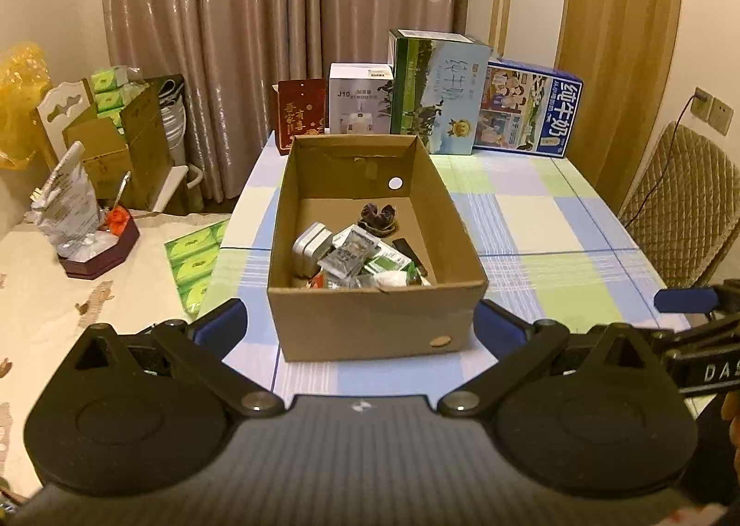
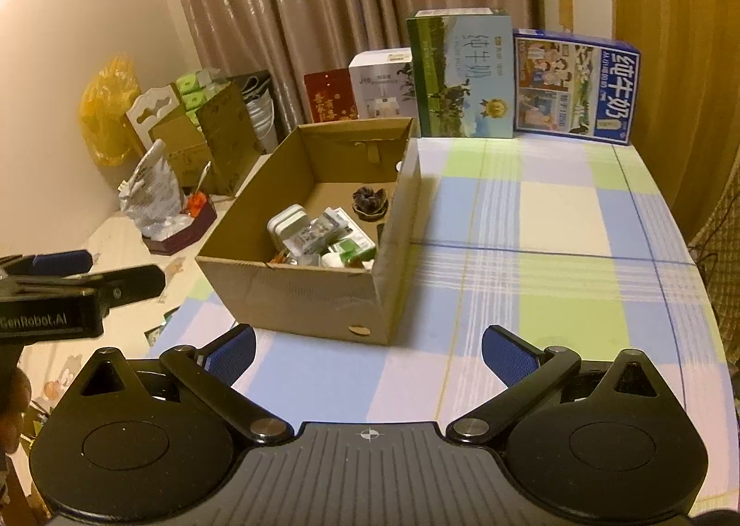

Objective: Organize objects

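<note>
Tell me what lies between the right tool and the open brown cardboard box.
Only bare checked tablecloth, per the right wrist view, between right tool and box.

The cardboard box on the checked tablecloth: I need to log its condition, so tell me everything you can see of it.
The cardboard box is plain brown corrugated card, open-topped with no lid in sight, standing upright on the checked tablecloth. A round hole pierces its far wall, and a small round cut-out marks the near wall low down. The near rim looks slightly torn. Small packets, a grey tin and a dark object lie jumbled inside. Neither gripper touches it.
</note>
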`<state>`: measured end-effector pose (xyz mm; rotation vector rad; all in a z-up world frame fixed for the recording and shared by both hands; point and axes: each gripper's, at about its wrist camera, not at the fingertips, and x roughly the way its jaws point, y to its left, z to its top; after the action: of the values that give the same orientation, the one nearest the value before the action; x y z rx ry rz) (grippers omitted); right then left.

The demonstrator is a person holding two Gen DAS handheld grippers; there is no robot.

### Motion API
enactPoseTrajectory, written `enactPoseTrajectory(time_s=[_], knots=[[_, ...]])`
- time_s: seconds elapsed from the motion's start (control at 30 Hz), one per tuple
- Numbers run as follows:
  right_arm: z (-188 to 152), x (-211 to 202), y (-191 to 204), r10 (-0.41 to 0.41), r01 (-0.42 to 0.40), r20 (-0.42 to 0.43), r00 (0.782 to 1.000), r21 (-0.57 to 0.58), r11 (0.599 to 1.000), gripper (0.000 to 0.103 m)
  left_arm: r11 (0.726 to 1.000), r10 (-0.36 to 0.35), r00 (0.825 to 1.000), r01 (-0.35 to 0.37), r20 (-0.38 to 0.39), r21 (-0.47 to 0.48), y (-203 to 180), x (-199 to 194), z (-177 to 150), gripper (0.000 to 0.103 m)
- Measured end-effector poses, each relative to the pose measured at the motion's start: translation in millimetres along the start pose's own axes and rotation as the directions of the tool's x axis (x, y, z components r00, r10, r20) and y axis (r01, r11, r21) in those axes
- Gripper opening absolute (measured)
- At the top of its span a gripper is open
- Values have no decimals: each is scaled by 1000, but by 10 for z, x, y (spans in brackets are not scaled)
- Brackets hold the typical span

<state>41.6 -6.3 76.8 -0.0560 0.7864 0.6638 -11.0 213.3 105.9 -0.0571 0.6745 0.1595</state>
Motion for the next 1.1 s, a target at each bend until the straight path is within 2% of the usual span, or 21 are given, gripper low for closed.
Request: enactPoseTrajectory(time_s=[0.27,0.47,1.1], knots=[[-158,-301,-57,-27,27,14,1000,4,1000,101,1000,-8,1000,8,-4,-14,-182,-269,-240,102],[-273,-439,-64,-38,38,22,999,-7,999,101,1000,3,1000,-3,6,13,-321,-413,-355,102],[-348,-543,-94,-55,55,32,998,-11,998,101,1000,20,1000,-20,-2,-2,-302,-474,-437,102]])
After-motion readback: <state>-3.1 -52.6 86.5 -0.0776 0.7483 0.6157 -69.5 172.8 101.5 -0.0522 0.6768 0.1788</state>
